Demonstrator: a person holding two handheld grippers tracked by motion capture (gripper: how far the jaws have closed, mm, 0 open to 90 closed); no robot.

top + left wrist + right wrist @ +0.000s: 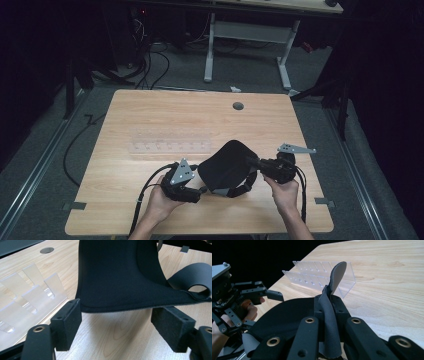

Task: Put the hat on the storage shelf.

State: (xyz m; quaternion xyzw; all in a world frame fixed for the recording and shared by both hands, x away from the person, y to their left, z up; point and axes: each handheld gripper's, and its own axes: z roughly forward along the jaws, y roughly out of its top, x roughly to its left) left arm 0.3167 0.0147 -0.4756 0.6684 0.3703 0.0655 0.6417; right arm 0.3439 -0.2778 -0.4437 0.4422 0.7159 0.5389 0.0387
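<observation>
Black fabric, a cap-like piece [227,167] with a strap [240,190] looping from its near edge, sits toward the near middle of the wooden surface [150,115], stretched between the two hand-held tools. The right gripper [252,162] comes in from the right with its jaws pressed together on one edge of the fabric; in the right gripper view a grey-lined fold [331,315] stands pinched between the black pads and sticks up above them. The left gripper [199,176] sits at the opposite, left edge of the cap. Its jaws are spread wide (the left gripper view shows both pads clear of the cloth), and the hem of the fabric [120,277] hangs just above and between them, raised off the wood with a shadow beneath. A clear plastic rack [170,146] with a row of slots lies on the surface just beyond the cap, to its left. A round grey cable port [238,106] sits near the far edge.
</observation>
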